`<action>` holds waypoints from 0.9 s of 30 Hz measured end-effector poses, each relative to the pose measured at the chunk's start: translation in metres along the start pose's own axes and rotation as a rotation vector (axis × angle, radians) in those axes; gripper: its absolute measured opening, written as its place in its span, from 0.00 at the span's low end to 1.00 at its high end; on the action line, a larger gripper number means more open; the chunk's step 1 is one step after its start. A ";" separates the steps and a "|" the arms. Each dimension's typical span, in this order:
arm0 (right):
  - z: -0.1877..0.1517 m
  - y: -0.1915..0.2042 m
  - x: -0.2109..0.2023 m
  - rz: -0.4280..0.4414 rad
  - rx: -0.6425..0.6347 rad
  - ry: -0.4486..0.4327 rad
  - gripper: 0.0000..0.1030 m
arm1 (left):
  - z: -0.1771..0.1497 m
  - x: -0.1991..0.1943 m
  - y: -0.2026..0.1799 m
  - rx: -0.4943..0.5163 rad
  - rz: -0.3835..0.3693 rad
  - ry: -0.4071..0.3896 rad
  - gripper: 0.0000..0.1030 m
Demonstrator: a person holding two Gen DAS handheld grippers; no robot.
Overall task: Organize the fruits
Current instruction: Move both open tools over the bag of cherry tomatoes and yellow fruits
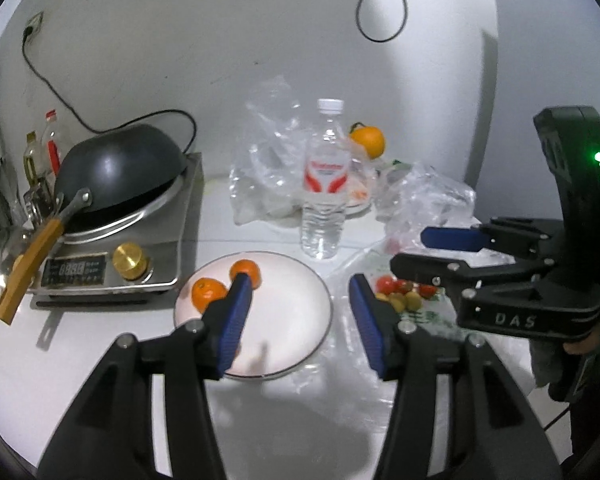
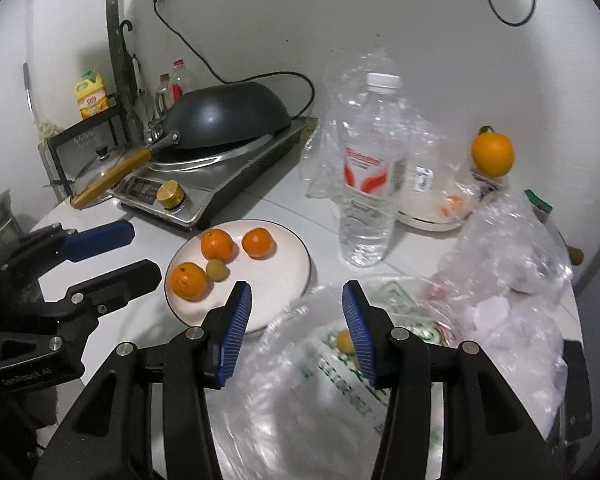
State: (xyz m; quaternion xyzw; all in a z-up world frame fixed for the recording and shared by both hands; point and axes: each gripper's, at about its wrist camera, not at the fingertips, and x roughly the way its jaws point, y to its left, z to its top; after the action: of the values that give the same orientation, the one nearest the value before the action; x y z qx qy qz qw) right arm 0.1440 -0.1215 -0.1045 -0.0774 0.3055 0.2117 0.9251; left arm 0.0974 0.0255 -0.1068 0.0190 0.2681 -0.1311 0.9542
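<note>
A white plate (image 2: 284,276) holds three tangerines (image 2: 217,244) and a small green-yellow fruit (image 2: 217,270); the plate also shows in the left wrist view (image 1: 292,320) with two tangerines (image 1: 208,293) visible. My left gripper (image 1: 298,284) is open and empty above the plate. My right gripper (image 2: 296,294) is open and empty above a clear plastic bag (image 2: 340,380) that has a small yellow fruit (image 2: 343,341) in it. In the left wrist view the bag's cherry tomatoes (image 1: 388,283) and green fruits (image 1: 406,301) lie under the right gripper (image 1: 408,248).
A water bottle (image 2: 370,172) stands behind the plate. An induction cooker with an upturned black wok (image 2: 228,120) sits at back left. A large orange (image 2: 493,154) rests on a bowl at back right. Crumpled clear bags (image 2: 508,248) lie at the right.
</note>
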 end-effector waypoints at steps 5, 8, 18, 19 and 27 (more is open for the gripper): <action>-0.010 -0.014 -0.017 -0.010 0.018 -0.013 0.49 | 0.001 -0.001 -0.021 0.032 -0.003 0.007 0.51; -0.016 -0.023 -0.025 -0.014 0.025 -0.017 0.49 | 0.001 0.000 -0.032 0.048 -0.007 0.013 0.51; -0.036 -0.055 -0.040 -0.034 0.056 -0.028 0.49 | 0.000 0.008 -0.065 0.106 -0.020 0.030 0.51; -0.038 -0.059 -0.040 -0.037 0.061 -0.025 0.49 | 0.000 0.010 -0.067 0.108 -0.021 0.034 0.51; -0.051 -0.080 -0.037 -0.042 0.082 -0.009 0.49 | -0.001 0.025 -0.084 0.127 -0.036 0.073 0.51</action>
State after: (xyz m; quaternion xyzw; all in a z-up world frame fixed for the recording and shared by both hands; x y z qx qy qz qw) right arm 0.1252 -0.2203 -0.1222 -0.0448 0.3081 0.1799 0.9331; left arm 0.0958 -0.0612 -0.1174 0.0791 0.2941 -0.1643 0.9382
